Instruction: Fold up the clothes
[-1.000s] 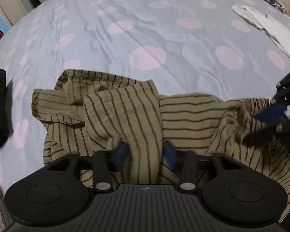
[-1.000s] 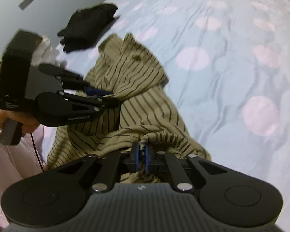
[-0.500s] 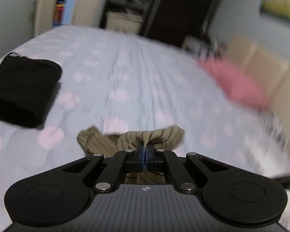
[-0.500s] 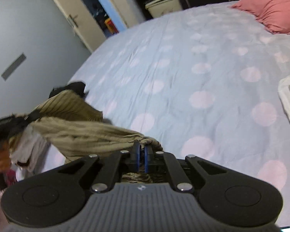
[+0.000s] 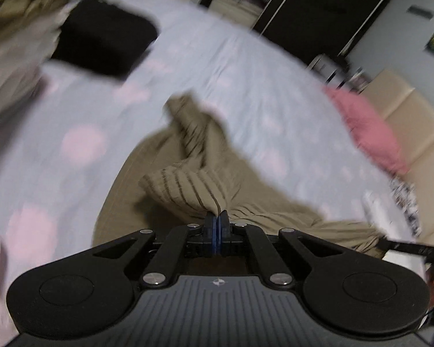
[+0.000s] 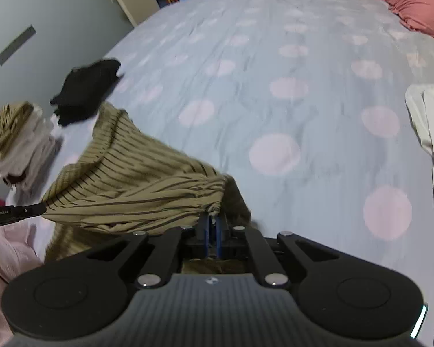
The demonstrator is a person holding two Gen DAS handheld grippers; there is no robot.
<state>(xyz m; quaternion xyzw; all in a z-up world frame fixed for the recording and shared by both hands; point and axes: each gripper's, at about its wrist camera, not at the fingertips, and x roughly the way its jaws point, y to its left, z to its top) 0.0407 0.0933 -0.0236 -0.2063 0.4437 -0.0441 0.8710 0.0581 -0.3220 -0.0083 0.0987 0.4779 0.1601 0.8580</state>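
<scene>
Motion blur smears the left view. The striped garment (image 6: 136, 185) hangs stretched above the near-left bed (image 6: 275, 72), its lower part hidden. Left gripper (image 5: 216, 217) and right gripper (image 6: 212, 219), both angled down, pinch its bunched edge.

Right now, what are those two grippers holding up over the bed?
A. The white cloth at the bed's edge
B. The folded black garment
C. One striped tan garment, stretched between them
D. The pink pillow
C: the right gripper and the left gripper are each shut on a bunched edge of the striped tan garment, which spans between them.
</scene>
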